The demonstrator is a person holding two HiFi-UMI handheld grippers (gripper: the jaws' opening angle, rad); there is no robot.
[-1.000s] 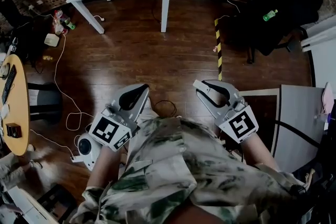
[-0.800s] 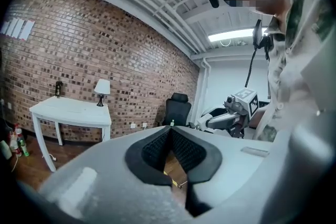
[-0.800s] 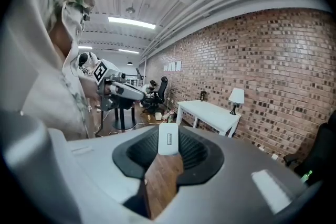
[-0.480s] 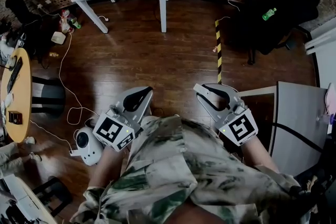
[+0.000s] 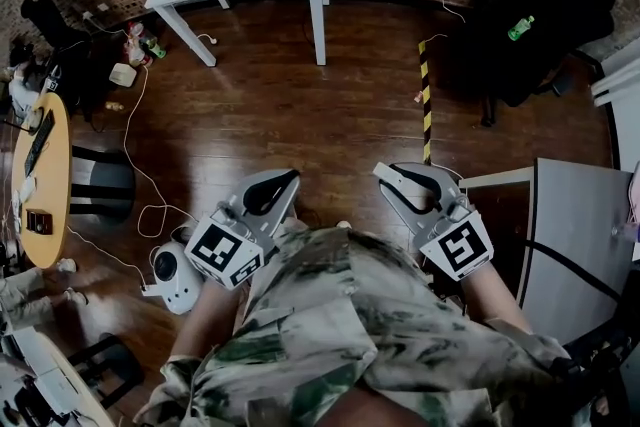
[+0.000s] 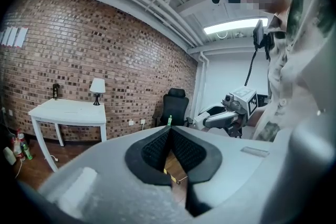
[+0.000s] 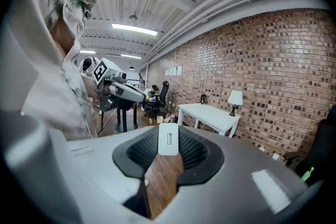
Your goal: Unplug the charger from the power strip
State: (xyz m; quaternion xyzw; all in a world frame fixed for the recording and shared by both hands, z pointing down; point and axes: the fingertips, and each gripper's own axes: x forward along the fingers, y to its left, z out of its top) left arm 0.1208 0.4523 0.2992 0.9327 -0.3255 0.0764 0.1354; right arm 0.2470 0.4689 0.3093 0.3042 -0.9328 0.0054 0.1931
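Gripping white charger [image 7: 168, 143] at tips of right gripper [image 7: 168, 134], jaws clamped on its sides, aloft over wood floor [image 5: 300, 105]. Holding left gripper [image 6: 169, 136] pinched fully together, empty

Pale leaf-print camouflage shirt [image 5: 345, 315]

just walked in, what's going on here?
A person stands on the wooden floor and holds both grippers close in front of the body. The right gripper is shut on a small white charger, held up in the air with no cable or socket on it. The left gripper is shut with nothing between its jaws. No power strip shows near either gripper, so the charger looks already unplugged.
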